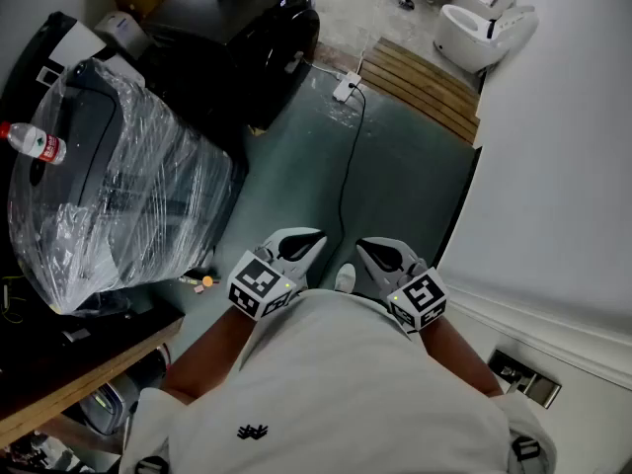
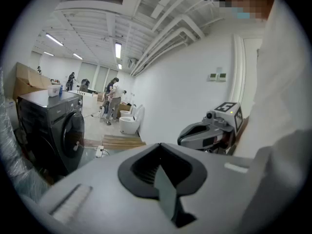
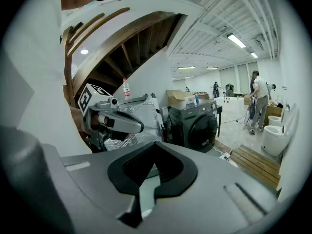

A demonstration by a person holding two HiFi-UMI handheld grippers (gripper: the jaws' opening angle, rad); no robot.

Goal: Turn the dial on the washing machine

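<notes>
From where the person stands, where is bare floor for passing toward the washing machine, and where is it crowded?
Free: the green floor up to the washing machine, between the plastic-wrapped appliance and white wall, crossed by a black cable. Crowded: the left, around that appliance and dark tabletop.

Washing machine: dark grey front-loader, boxy, upright on floor. Round dark door set in front face, seen closed, small pale handle at door edge. Positioned just beside plastic-wrapped appliance, near wooden pallet, well apart from camera. Dial too small to be made out in any view.
</notes>
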